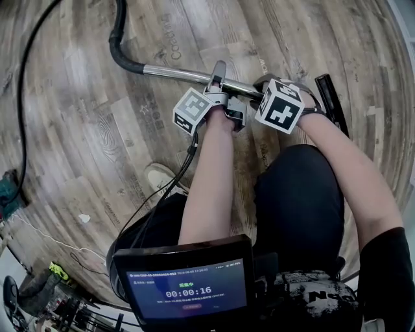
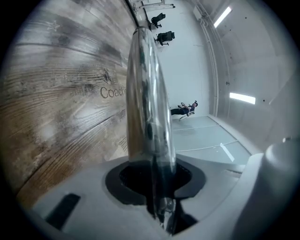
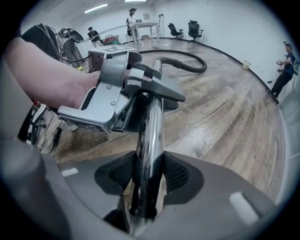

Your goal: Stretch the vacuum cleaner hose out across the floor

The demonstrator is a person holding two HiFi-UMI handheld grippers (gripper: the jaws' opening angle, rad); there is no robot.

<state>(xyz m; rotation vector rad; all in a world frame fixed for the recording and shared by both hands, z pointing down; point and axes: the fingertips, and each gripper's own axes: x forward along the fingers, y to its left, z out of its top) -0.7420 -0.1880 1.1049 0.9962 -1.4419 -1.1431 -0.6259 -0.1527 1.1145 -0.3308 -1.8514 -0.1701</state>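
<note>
I'm looking into a big open lab hall — wood-plank floor [image 1: 78, 130], bare white walls [image 3: 234, 21], strip lights [image 3: 96, 8] overhead. Office chairs [image 3: 193, 28] and a work table [image 3: 144, 26] with people [image 3: 132, 18] stand at the right gripper view's top.

Bare wooden floor [image 1: 78, 97] is lying open beyond the metal tube [image 1: 175, 72]; a black hose [image 1: 118, 26] is curving across the top; a thin cable [image 1: 20, 110] is fencing the left; a shoe [image 1: 159, 176] is crowding nearby.
</note>
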